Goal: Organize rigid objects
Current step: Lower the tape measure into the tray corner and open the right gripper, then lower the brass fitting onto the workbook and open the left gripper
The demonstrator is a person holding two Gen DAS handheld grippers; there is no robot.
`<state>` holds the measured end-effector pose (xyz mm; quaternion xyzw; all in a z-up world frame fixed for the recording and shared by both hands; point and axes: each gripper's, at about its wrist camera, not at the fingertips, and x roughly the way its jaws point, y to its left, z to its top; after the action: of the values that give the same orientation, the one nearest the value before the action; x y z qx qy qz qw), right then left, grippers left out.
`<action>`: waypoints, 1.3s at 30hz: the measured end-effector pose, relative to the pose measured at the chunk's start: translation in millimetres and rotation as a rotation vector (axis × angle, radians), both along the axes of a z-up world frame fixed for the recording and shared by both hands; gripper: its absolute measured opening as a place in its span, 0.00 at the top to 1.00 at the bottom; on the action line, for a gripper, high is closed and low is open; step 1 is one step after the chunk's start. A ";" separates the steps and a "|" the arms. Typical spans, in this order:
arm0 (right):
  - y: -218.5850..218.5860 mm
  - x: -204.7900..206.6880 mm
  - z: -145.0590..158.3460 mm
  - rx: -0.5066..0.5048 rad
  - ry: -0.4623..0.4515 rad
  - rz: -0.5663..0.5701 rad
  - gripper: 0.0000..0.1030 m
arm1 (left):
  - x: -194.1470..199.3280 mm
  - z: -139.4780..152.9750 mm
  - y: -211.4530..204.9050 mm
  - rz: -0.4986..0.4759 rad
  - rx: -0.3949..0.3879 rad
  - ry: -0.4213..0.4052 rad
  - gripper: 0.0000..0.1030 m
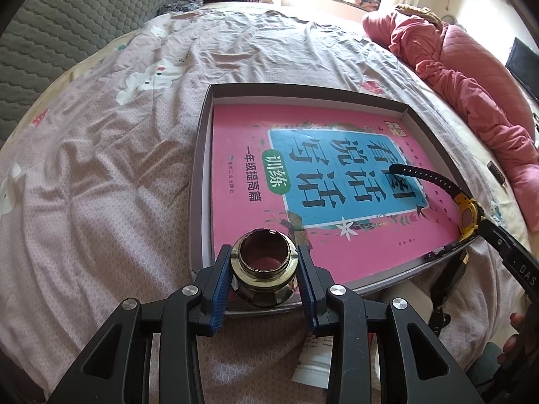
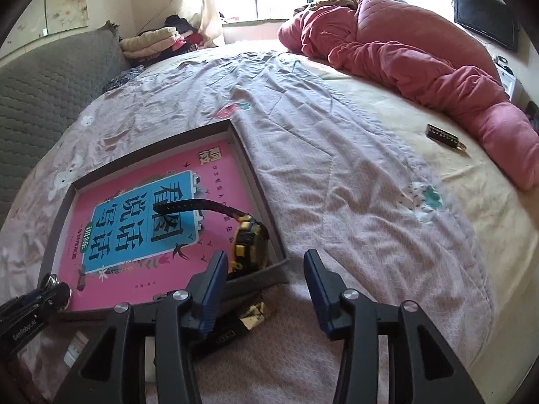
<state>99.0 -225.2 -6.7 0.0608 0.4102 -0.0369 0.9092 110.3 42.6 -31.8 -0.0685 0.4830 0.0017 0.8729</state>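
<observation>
My left gripper (image 1: pixel 264 266) is shut on a short metal threaded fitting (image 1: pixel 264 269), its open end facing up, over the near edge of a shallow grey box (image 1: pixel 202 168). A pink book (image 1: pixel 242 134) fills the box floor. A yellow and black watch (image 1: pixel 470 217) lies on the book at the box's near right corner, strap stretched across the cover. In the right wrist view the watch (image 2: pixel 251 239) sits just beyond my right gripper (image 2: pixel 266 259), which is open with nothing between its pads, beside the box (image 2: pixel 259 181) corner. The left gripper's body (image 2: pixel 27 309) shows at lower left.
The box rests on a bed with a wrinkled pink sheet (image 2: pixel 337 168). A white bottle (image 1: pixel 311 370) lies below my left gripper. A black and gold item (image 2: pixel 249 313) pokes out at the box's near corner. A small dark bar with a ring (image 2: pixel 444 136) lies by a pink quilt (image 2: pixel 404 50).
</observation>
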 end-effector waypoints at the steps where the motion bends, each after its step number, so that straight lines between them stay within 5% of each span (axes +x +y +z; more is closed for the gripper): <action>1: -0.8 -1.5 0.7 -0.002 -0.001 0.000 0.55 | -0.9 0.6 -0.1 0.000 -0.001 -0.001 0.63; 39: 0.2 -33.2 35.1 -0.004 -0.072 0.026 0.48 | -24.0 17.5 12.2 0.007 -0.058 -0.013 0.63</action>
<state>65.7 -225.0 28.4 0.0547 0.3779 -0.0235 0.9239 86.3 54.8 -14.4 -0.0955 0.4768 -0.0099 0.8737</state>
